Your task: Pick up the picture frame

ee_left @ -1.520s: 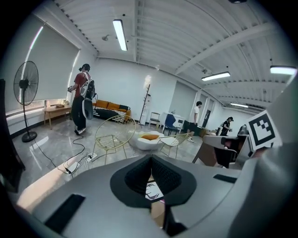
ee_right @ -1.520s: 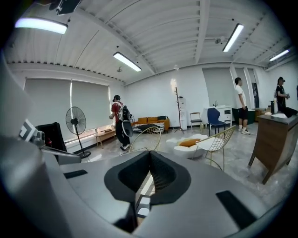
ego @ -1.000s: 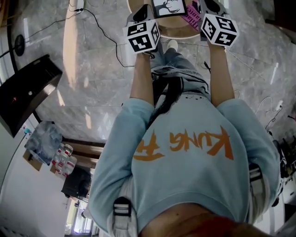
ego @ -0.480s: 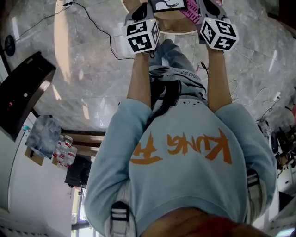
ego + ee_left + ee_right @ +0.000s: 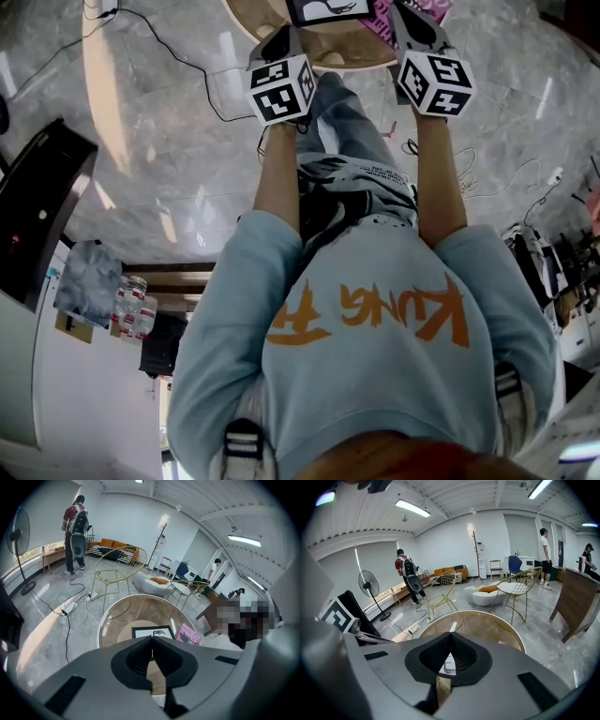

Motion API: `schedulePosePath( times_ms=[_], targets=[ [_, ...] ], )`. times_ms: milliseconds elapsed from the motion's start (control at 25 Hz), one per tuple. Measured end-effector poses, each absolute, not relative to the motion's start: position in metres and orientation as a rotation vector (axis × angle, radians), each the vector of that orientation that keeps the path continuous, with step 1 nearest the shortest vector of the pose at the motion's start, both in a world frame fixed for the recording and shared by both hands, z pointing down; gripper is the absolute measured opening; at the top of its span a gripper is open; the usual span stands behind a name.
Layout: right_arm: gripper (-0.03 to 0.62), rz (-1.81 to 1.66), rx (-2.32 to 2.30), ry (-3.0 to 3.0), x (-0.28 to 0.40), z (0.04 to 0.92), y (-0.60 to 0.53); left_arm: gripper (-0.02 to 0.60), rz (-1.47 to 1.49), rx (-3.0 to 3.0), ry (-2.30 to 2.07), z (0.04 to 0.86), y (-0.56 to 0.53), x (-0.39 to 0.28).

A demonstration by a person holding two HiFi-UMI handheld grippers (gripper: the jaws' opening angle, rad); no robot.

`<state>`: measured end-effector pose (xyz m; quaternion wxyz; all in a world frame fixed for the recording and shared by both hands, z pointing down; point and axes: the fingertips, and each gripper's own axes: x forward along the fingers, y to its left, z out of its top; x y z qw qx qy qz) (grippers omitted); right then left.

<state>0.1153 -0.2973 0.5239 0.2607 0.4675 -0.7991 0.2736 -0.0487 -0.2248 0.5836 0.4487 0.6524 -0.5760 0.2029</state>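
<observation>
While both hands are reaching out over the round surface (image 5: 101, 626), the left claw (image 5: 151, 641) is sitting fully clenched. Its pads are pressing on each other with nothing between them. The right claw (image 5: 451, 636) is doing the same, jaws meeting tip to tip and gripping nothing. Neither is touching anything, and both are hanging above the surface, pointing forward and down at it. In the head view they are showing side by side at the near rim.

The picture frame (image 5: 152, 632) is lying flat on the surface, just past the left claw's tips and apart from them. It is showing a black border and a white print with a dark branching figure. A pink magazine (image 5: 189, 634) is lying just beside the frame, on its right in the left gripper view.

Further out, a gold wire chair (image 5: 110, 575) is standing on the grey marble floor (image 5: 47, 620) beyond the surface. A white power strip (image 5: 69, 604) and its cables are trailing across the floor at the left. A pedestal fan (image 5: 369, 583) is standing by the window. At the far end, a person with a backpack (image 5: 75, 527) is standing near an orange sofa (image 5: 110, 543).
</observation>
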Motion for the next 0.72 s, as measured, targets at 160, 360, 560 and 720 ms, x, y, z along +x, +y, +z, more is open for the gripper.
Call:
schedulePosePath(
  times_ms=[160, 360, 560, 720],
  targets=[
    [-0.002, 0.774, 1.226, -2.126, 0.113, 0.557, -0.294, 0.020, 0.505, 1.593, -1.405, 0.611, -0.229, -0.048],
    [-0.002, 0.855, 1.177, -2.102, 0.105, 0.600, -0.287, 0.020, 0.507, 1.598, -1.371, 0.645, -0.231, -0.048],
    [-0.002, 0.871, 1.151, -2.055, 0.106, 0.642, -0.286, 0.020, 0.511, 1.593, -1.358, 0.677, -0.233, -0.052],
    [-0.002, 0.869, 1.156, -2.020, 0.112, 0.669, -0.290, 0.020, 0.509, 1.571, -1.351, 0.704, -0.230, -0.053]
  ],
)
